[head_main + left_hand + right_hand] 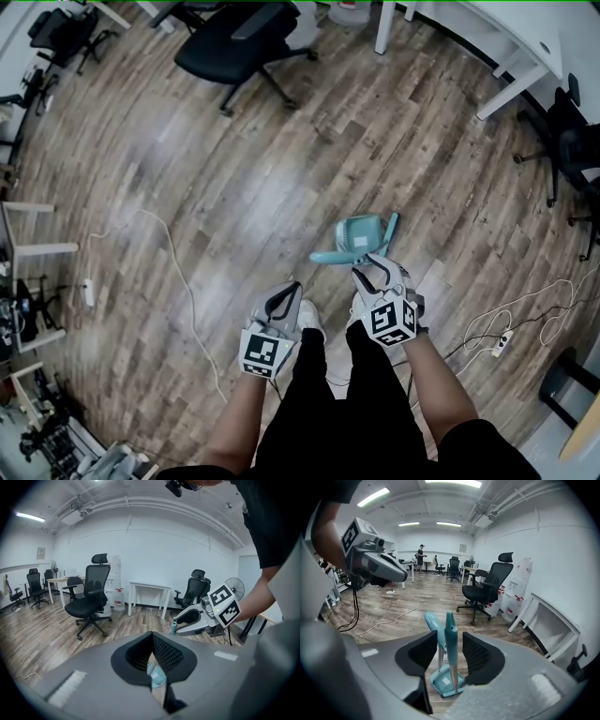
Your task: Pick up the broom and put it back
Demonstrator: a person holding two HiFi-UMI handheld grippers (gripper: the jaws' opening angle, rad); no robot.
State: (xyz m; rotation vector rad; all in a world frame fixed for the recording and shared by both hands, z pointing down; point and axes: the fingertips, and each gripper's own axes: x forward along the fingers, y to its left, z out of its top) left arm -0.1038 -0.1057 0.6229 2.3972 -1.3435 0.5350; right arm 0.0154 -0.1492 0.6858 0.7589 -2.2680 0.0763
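Right hand-held gripper [450, 635] spread, upright teal broom [453, 670] between jaws; left hand-held gripper [152, 637] closed

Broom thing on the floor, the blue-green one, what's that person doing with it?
A person holds a gripper in each hand over a teal broom and dustpan set standing on the wooden floor. The right gripper is open, with the set's tall handle between its jaws but not squeezed. The left gripper is shut and empty, off to the side. Nothing has been picked up yet.
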